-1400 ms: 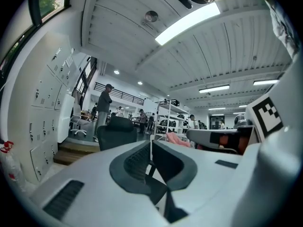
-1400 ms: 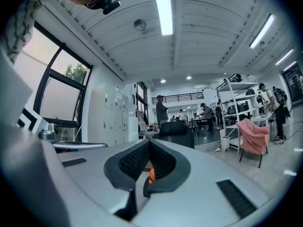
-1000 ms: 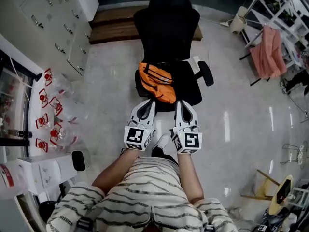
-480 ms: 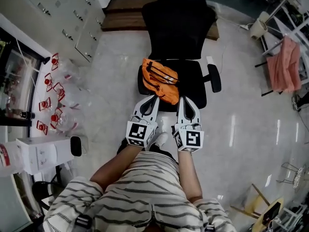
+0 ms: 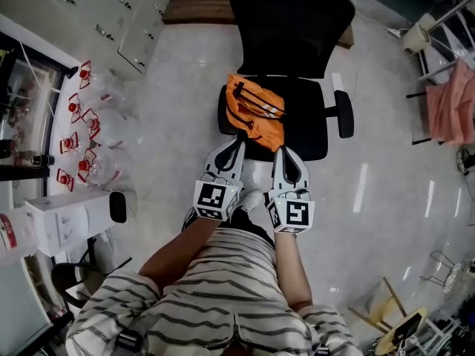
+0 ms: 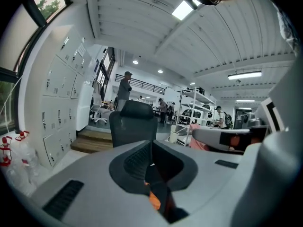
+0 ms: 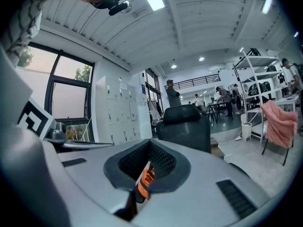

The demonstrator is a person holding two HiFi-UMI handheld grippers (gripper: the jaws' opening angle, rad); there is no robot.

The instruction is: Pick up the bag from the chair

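Bag (image 5: 256, 112), orange with black straps, lies on chair (image 5: 306, 121).

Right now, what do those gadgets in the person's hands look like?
The left gripper and right gripper are light grey shells with black ribbed pads, each carrying a black-and-white marker cube. The person wears a striped short-sleeved shirt.

**Orange bag (image 5: 256, 111) left on black office chair (image 5: 310, 128)**

The bag lay slantwise on the left half of the seat as seen from the head view, reaching nearly to the front edge. The chair stood on a glossy, pale floor (image 5: 185, 87).
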